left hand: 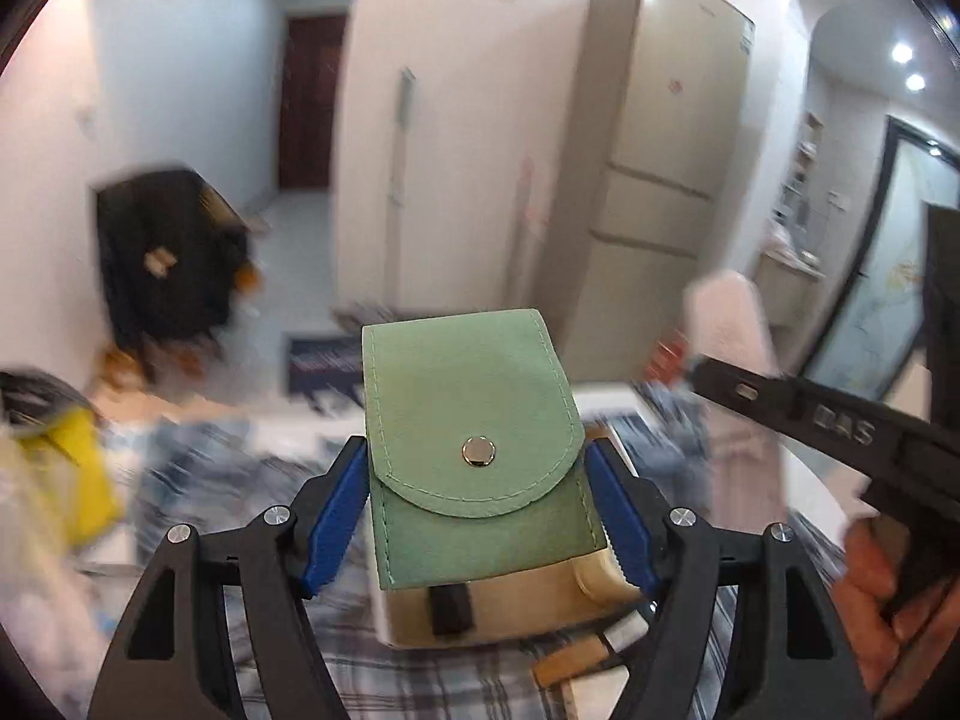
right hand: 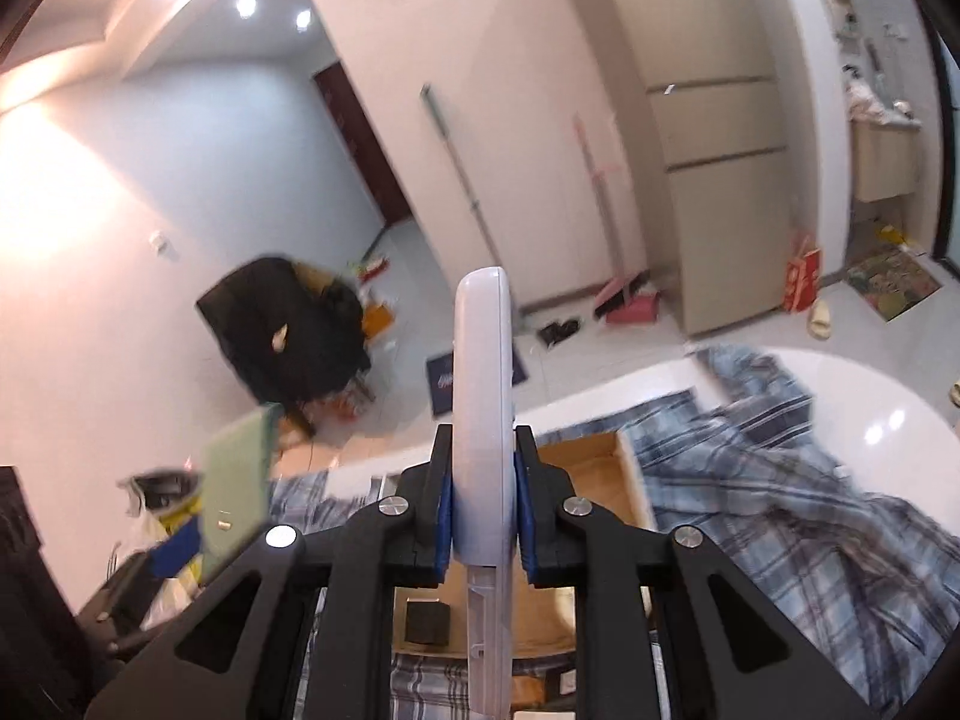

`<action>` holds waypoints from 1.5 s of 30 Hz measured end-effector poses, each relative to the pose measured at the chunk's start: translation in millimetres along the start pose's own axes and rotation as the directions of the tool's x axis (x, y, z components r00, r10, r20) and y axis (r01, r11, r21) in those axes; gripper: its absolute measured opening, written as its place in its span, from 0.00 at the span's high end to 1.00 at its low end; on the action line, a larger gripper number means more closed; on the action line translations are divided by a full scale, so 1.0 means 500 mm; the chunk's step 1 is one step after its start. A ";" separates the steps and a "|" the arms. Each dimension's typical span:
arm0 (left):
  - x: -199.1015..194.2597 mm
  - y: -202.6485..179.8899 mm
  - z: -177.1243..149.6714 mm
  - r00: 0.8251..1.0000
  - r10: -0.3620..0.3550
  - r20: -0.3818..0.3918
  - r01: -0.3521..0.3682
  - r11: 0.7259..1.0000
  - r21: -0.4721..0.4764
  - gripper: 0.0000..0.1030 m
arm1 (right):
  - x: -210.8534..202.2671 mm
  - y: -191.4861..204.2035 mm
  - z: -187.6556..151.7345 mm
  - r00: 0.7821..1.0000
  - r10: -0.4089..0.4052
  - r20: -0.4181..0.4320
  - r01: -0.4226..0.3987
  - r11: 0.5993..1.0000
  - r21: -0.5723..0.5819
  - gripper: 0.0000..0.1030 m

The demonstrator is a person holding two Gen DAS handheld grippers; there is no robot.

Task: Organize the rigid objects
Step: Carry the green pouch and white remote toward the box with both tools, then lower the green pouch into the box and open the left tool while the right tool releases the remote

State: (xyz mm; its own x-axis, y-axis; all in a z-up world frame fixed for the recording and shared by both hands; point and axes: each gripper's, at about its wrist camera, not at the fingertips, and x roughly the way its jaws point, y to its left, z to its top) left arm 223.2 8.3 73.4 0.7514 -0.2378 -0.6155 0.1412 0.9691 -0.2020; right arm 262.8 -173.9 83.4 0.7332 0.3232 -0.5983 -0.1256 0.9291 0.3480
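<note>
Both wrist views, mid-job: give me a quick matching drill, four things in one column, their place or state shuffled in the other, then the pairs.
Things:
1. green pouch
2. white remote
3. cardboard box
4. plaid cloth

Places or states:
A. spread over the white table
B. clamped edge-on between the right tongs
C. open, lying on the cloth below the tongs
D. held between the left tongs, flap snapped shut

Pairs: 1-D, 2-B, 3-C, 4-A
</note>
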 end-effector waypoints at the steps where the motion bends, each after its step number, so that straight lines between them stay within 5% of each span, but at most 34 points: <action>1: 0.023 0.012 -0.006 0.999 -0.028 -0.041 0.027 0.999 -0.019 0.28 | 0.025 -0.005 -0.010 1.000 -0.004 -0.025 0.004 1.000 -0.002 0.84; 8: 0.164 0.059 -0.046 0.983 -0.025 -0.180 0.012 0.997 -0.073 0.28 | 0.172 -0.029 -0.080 0.976 -0.073 -0.207 0.056 0.995 -0.087 0.84; 12: 0.213 0.056 -0.070 0.984 0.012 -0.175 -0.019 0.999 -0.038 0.28 | 0.219 -0.069 -0.097 0.961 0.007 -0.277 -0.004 1.000 0.012 0.84; 15: 0.234 0.059 -0.095 0.992 0.093 -0.088 -0.098 0.994 -0.046 0.28 | 0.220 -0.105 -0.097 0.963 0.029 -0.269 -0.012 0.998 0.067 0.84; 19: 0.280 0.035 -0.117 0.982 0.114 -0.149 -0.111 0.993 0.031 0.28 | 0.209 -0.111 -0.093 0.970 0.031 -0.241 -0.018 0.998 0.059 0.84; 25: 0.286 0.026 -0.123 0.978 0.159 -0.136 -0.154 0.987 0.046 0.27 | 0.234 -0.106 -0.101 0.964 0.042 -0.264 -0.024 0.997 0.071 0.84; 32: 0.245 0.067 -0.103 0.993 0.078 -0.094 -0.086 0.993 -0.082 0.20 | 0.248 -0.103 -0.107 0.960 0.018 -0.278 -0.005 0.999 0.046 0.84; 45: 0.185 0.100 -0.067 0.990 0.137 0.008 -0.136 0.985 -0.105 0.16 | 0.280 -0.069 -0.131 0.946 -0.033 -0.323 0.007 0.997 -0.082 0.84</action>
State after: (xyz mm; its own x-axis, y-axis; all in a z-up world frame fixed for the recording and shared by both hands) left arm 278.1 32.5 -19.0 0.7687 -0.1018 -0.6315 -0.0305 0.9803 -0.1952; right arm 326.2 -149.0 -59.8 0.4819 0.3329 -0.8105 -0.1749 0.9430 0.2833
